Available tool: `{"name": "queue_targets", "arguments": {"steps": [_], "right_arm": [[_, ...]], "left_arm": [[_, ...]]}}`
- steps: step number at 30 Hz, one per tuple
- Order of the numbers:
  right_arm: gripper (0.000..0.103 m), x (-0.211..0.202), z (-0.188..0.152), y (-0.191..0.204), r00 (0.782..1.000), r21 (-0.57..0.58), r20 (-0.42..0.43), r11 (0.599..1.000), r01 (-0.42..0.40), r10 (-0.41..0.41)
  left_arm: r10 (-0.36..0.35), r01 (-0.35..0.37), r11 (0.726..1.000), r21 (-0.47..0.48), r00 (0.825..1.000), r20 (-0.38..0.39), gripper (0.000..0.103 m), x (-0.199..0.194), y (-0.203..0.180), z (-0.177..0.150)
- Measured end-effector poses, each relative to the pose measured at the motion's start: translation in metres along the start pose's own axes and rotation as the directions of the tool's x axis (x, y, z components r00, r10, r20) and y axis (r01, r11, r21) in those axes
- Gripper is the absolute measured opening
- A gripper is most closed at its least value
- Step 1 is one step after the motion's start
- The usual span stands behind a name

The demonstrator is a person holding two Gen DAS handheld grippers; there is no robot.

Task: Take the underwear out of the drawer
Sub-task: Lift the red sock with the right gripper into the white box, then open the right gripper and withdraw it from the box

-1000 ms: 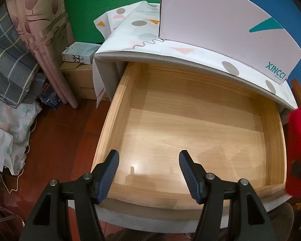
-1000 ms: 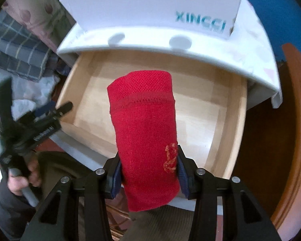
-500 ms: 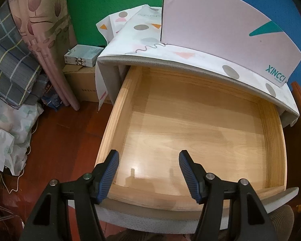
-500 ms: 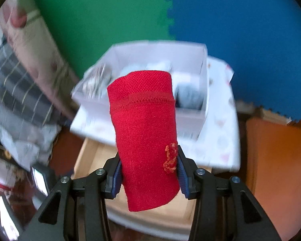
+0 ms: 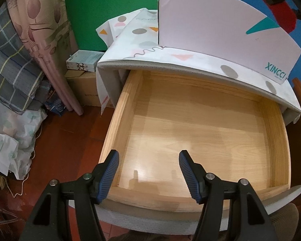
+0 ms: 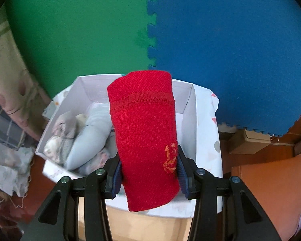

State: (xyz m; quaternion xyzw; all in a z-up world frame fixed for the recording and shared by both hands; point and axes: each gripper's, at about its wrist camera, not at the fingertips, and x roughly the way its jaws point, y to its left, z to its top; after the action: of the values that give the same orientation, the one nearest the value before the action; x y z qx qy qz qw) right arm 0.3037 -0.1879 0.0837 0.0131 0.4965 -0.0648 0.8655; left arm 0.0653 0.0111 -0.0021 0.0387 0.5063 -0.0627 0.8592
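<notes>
Right wrist view: the right gripper (image 6: pixel 148 172) is clenched on the rolled red underwear (image 6: pixel 144 138), held above the white box (image 6: pixel 190 120). The left gripper (image 5: pixel 148 172) hangs spread over the pulled-out drawer (image 5: pixel 200 140).

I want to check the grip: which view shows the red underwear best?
The right wrist view: the red underwear fills the centre, clamped in the right gripper. The left wrist view catches only a red strip at its top right corner, above the box.

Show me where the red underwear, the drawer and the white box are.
red underwear (image 6: pixel 144 136), right wrist view, middle of the roll.
drawer (image 5: pixel 200 140), left wrist view, bare wooden bottom.
white box (image 5: pixel 220 38), left wrist view, front wall.
</notes>
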Motion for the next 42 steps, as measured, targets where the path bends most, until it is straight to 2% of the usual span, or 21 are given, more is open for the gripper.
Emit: {"name": "queue_targets", "arguments": {"steps": [10,16,21,23,26,33,36,42], "right_arm": [[0.044,0.06,0.008,-0.002,0.997,0.047,-0.08,0.999,0.018,-0.014],[0.048,0.079,0.001,-0.002,0.994,0.05,-0.105,0.999,0.018,-0.013],[0.052,0.081,0.0,-0.001,0.996,0.052,-0.086,0.998,0.021,-0.016],[0.055,0.077,-0.002,-0.001,0.997,0.059,-0.077,0.998,0.008,-0.004],[0.07,0.069,-0.004,-0.001,0.998,0.057,-0.059,0.998,-0.002,0.005],[0.082,0.017,-0.006,-0.004,0.999,0.043,0.018,0.998,-0.044,0.044],[0.093,-0.016,-0.022,-0.007,0.996,0.037,0.067,0.997,-0.067,0.065],[0.097,-0.06,-0.077,-0.012,0.992,0.008,0.099,0.997,-0.074,0.073]], "left_arm": [[0.018,-0.018,0.999,0.028,1.0,0.008,0.064,0.0,-0.004,0.0],[0.026,-0.026,0.999,0.03,1.0,0.005,0.064,0.0,-0.003,0.001],[0.028,-0.028,0.999,0.033,1.0,0.003,0.064,0.001,-0.005,0.0],[0.027,-0.027,0.999,0.035,1.0,0.005,0.064,0.001,-0.006,0.001],[0.027,-0.027,0.999,0.039,1.0,0.002,0.064,0.001,-0.006,0.001],[0.022,-0.022,0.999,0.04,1.0,0.002,0.064,0.001,-0.007,0.001],[0.022,-0.022,0.999,0.041,1.0,0.004,0.064,0.001,-0.007,0.001],[0.033,-0.033,0.999,0.043,0.999,0.013,0.064,-0.001,-0.008,-0.001]]}}
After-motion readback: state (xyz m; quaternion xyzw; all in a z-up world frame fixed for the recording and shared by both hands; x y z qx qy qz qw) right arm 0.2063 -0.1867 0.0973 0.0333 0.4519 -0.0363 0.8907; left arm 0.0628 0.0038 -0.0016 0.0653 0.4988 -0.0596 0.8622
